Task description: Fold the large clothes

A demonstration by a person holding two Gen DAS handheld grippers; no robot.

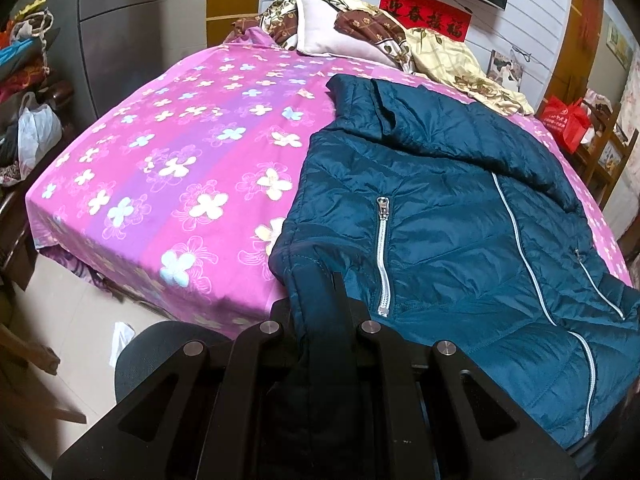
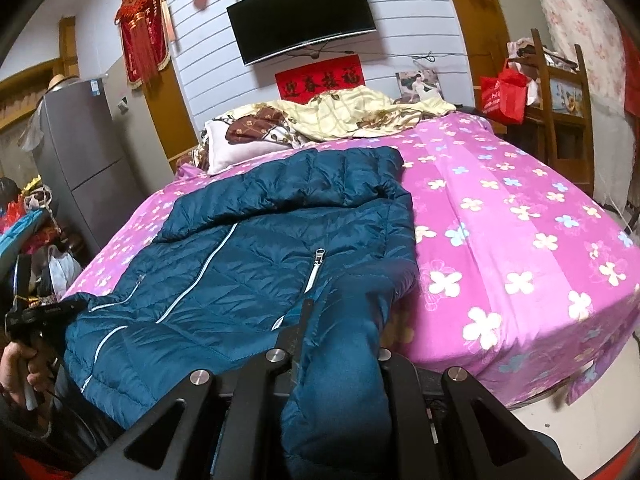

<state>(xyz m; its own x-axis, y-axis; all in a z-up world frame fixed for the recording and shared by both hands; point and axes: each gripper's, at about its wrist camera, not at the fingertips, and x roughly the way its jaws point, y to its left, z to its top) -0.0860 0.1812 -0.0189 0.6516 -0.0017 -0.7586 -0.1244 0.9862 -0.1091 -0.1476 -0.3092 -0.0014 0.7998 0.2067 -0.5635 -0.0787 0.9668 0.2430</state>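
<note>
1. Teal puffer jacket point(image 1: 460, 208) lies front-up on the bed, on the pink flowered sheet point(image 1: 192, 152); hood end toward the pillows point(image 1: 332, 36), hem end at the near bed edge.
2. Left claw point(image 1: 320, 300) points down & fwd at the near hem corner on its side. Jaws are pinched nearly together w/ a fold of jacket fabric between them; the cloth runs back over the claw body toward the camera.
3. Right claw point(image 2: 340, 320) is also angled down, less steeply. Jaws narrow, clamped on a sleeve point(image 2: 344, 360) of the jacket; the sleeve bunches up and drapes back between the black linkage arms.
4. In the right wrist view the person's left hand point(image 2: 20, 372) shows at the left edge, fingers wrapped round the handle of the other claw tool, level w/ the jacket's hem corner.
5. Jacket details: silver centre zip point(image 2: 208, 264) runs diagonally, pocket zip point(image 1: 382, 256) closed, pull at the top.
6. Jacket sits toward the right half of the bed in the left wrist view; bare sheet to its left.
7. Bkgd: wall TV point(image 2: 304, 16) above a red banner point(image 2: 320, 80), grey fridge point(image 2: 84, 152) left of the bed, red bag point(image 2: 504, 96) on a wooden shelf at right.
</note>
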